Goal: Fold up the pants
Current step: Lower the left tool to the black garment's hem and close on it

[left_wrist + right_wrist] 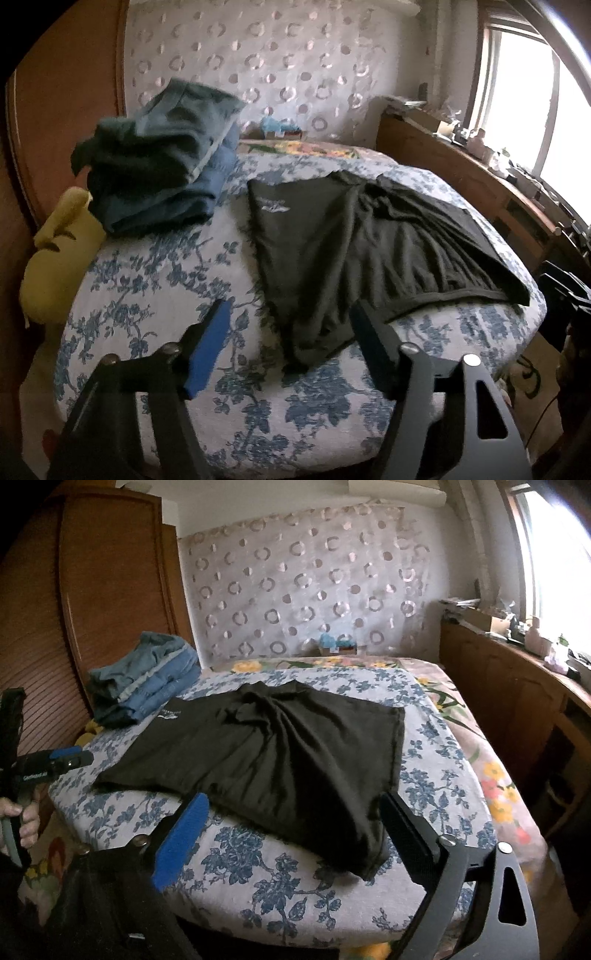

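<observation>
Dark, crumpled pants point(354, 236) point(280, 746) with a small white logo lie spread on the blue-flowered bed cover point(155, 280) point(280, 878). My left gripper point(290, 317) hovers open over their near left corner; the cloth tip lies between the blue pad and the black one, touched by neither. My right gripper point(295, 805) stands open and wide over the near right corner, its pads clear of the fabric. The right wrist view also shows the left gripper point(79, 756) at the far left, held by a hand point(24, 818).
A stack of folded jeans point(159, 162) point(147, 679) sits at the back left of the bed, with a yellow cushion point(59, 258) beside it. A wooden wardrobe point(110, 590) stands on the left. A cluttered wooden shelf point(480, 177) point(517, 686) runs under the window on the right.
</observation>
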Tool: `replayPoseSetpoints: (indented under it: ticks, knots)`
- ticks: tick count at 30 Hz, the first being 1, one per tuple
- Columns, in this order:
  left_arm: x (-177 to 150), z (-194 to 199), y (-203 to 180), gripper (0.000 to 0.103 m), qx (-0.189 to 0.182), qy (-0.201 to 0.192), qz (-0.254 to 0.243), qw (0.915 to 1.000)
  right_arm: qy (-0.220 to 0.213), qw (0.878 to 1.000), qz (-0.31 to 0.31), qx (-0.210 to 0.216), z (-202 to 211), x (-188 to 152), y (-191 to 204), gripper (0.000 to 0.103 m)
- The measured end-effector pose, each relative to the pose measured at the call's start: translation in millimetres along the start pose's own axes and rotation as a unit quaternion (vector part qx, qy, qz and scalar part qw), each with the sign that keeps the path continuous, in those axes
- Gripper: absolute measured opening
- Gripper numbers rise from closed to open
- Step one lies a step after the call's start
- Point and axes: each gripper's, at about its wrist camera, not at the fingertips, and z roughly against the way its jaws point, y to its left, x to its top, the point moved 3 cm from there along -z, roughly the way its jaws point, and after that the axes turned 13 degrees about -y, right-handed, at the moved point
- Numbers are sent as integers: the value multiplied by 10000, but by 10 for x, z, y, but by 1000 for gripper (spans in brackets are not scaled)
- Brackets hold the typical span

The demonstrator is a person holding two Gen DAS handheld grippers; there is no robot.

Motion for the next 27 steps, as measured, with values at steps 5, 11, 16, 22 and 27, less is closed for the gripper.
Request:
replayPoseSetpoints:
  ticks: [5,11,16,22,27]
  knots:
    - [-119,-136,31,59,9,248,32,9997,71,9999,33,66,-43,22,-64,81]
    - [-226,-264,46,51,7,466,70,9989,85,9999,77,73,-21,24,-72,79]
    - [-253,-297,38,51,62,424,-31,9991,100,9998,68,130,-79,35,-73,75]
    - [-267,-313,17,38,65,355,-150,9992,131,9999,59,83,-130,14,-118,69]
    - [-251,-346,-38,16,-11,401,-331,9986,153,9999,39,30,-134,-20,-84,69]
